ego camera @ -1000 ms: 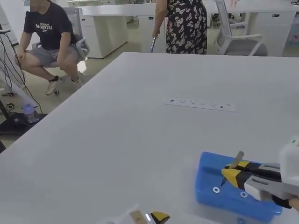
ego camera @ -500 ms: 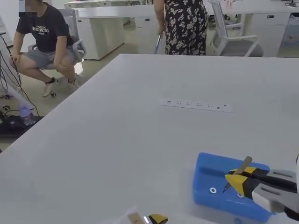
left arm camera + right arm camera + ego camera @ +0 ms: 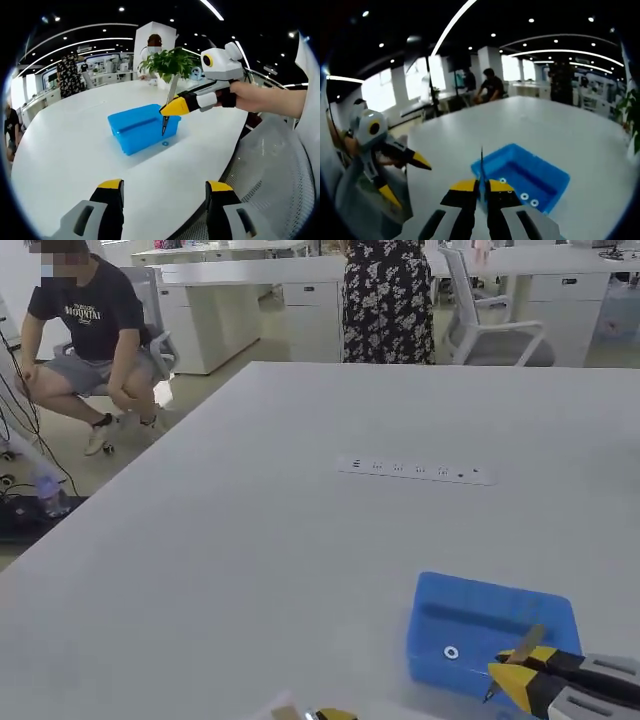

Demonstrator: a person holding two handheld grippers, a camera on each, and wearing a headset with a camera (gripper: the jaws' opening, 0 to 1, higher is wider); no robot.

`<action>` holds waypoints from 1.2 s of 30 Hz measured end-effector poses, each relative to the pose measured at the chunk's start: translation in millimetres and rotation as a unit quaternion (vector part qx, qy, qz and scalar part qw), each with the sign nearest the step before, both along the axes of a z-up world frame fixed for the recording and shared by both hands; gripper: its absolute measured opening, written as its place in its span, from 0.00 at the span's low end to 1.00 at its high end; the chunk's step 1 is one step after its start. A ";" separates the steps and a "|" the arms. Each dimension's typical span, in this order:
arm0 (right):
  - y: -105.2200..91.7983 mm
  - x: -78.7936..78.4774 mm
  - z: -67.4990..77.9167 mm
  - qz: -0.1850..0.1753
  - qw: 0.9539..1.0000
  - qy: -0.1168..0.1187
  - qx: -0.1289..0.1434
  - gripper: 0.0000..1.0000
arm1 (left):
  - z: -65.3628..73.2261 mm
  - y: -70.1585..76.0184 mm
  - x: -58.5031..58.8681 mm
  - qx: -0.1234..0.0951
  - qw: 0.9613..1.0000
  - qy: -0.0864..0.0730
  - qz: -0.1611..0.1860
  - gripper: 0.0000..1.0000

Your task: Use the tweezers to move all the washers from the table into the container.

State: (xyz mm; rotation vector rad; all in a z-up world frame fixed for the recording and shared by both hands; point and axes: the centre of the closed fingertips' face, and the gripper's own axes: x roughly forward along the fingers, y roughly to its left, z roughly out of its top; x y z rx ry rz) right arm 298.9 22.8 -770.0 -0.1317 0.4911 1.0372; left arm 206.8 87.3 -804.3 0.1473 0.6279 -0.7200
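The right gripper (image 3: 512, 676) has been drawn back from over the container (image 3: 495, 592) to its near edge — one washer (image 3: 451, 652) is seen inside, so a drop is judged done. The tweezers (image 3: 164, 124), clamped in its fingers, are held near upright, tip down over a second washer (image 3: 165, 143) on the surface (image 3: 300, 570) just beside the container; the left gripper (image 3: 165, 186) is held with fingers apart, empty.

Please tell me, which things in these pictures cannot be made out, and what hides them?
Tips of the tweezers: too small in the left gripper view, edge-on in the right gripper view; whether they hold anything, I cannot tell.
Near side of the container, head view: covered by the right gripper.
The left gripper, head view: cut off by the bottom edge.
The small ring beside the container, left gripper view: too small to call a washer.
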 end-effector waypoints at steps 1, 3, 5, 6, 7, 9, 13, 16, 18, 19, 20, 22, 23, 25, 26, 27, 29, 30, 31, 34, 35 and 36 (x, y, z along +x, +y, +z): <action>-1.6 -1.5 -2.3 -0.001 1.000 0.002 -0.002 0.04 | -0.3 0.0 -0.3 0.001 1.000 0.001 0.000 0.66; -3.9 -3.5 -6.1 -0.004 1.000 0.007 -0.004 0.04 | -0.3 -0.3 -0.6 0.001 1.000 0.001 -0.001 0.66; -5.5 -5.9 -8.9 -0.005 1.000 0.011 -0.005 0.04 | 0.0 -0.3 -0.5 0.000 1.000 0.001 0.000 0.66; -5.9 -6.8 -9.7 -0.005 1.000 0.013 -0.005 0.04 | 0.1 -0.2 -0.5 -0.001 1.000 0.001 0.001 0.66; -6.5 -7.9 -10.6 -0.006 1.000 0.015 -0.005 0.04 | 0.3 -0.1 -0.3 -0.002 1.000 0.001 0.002 0.66; -7.4 -8.9 -12.8 -0.008 1.000 0.017 -0.006 0.04 | 0.1 -0.1 -0.4 -0.003 1.000 0.002 0.002 0.66; -9.0 -10.2 -17.4 -0.009 1.000 0.021 -0.010 0.04 | -0.1 0.0 -0.5 -0.002 1.000 0.002 0.002 0.66; -10.2 -10.2 -18.8 -0.011 1.000 0.024 -0.009 0.04 | -0.1 0.4 -0.2 -0.003 1.000 0.002 0.003 0.66; -11.2 -9.8 -19.0 -0.013 1.000 0.023 -0.010 0.04 | 0.3 0.4 0.0 -0.003 1.000 0.002 0.004 0.66; -12.2 -9.3 -19.4 -0.015 1.000 0.023 -0.010 0.04 | 0.2 0.4 0.0 -0.003 1.000 0.002 0.004 0.66; -12.5 -9.2 -19.5 -0.015 1.000 0.023 -0.010 0.04 | -0.1 0.4 -0.2 -0.003 1.000 0.003 0.003 0.66; -14.3 -8.6 -20.7 -0.018 0.999 0.024 -0.011 0.04 | -0.1 0.0 -0.4 -0.003 1.000 0.003 0.002 0.66; -15.5 -8.6 -21.8 -0.019 0.999 0.025 -0.013 0.04 | -0.2 0.0 -0.4 -0.002 1.000 0.002 0.002 0.66; -17.5 -8.9 -23.7 -0.021 0.999 0.026 -0.015 0.04 | -0.5 0.0 -0.5 -0.002 1.000 0.003 0.002 0.66; -18.3 -9.0 -24.2 -0.023 0.999 0.026 -0.015 0.04 | -0.3 -0.2 -0.5 -0.002 1.000 0.003 0.001 0.66; -19.4 -9.1 -25.1 -0.025 0.999 0.026 -0.015 0.04 | -0.3 -0.3 -0.5 -0.002 1.000 0.003 0.001 0.66; -21.6 -9.0 -27.9 -0.027 0.999 0.028 -0.017 0.04 | -1.2 -0.6 -1.1 -0.001 1.000 0.006 -0.001 0.65; -22.3 -9.0 -28.7 -0.027 0.999 0.028 -0.018 0.04 | -1.2 -0.8 -1.2 -0.001 1.000 0.005 -0.001 0.65; -22.8 -9.0 -29.5 -0.028 0.999 0.028 -0.019 0.04 | -1.2 -0.8 -1.1 0.000 1.000 0.004 -0.002 0.65; -24.3 -8.9 -31.8 -0.030 0.999 0.029 -0.022 0.04 | -1.5 -1.0 -1.4 0.000 1.000 0.006 -0.002 0.65; -24.6 -8.8 -32.3 -0.030 0.999 0.030 -0.023 0.04 | -1.4 -0.7 -1.2 0.001 1.000 0.005 -0.002 0.65; -25.1 -8.3 -32.7 -0.031 0.999 0.030 -0.024 0.04 | -1.2 -1.0 -1.1 0.000 1.000 0.005 -0.002 0.65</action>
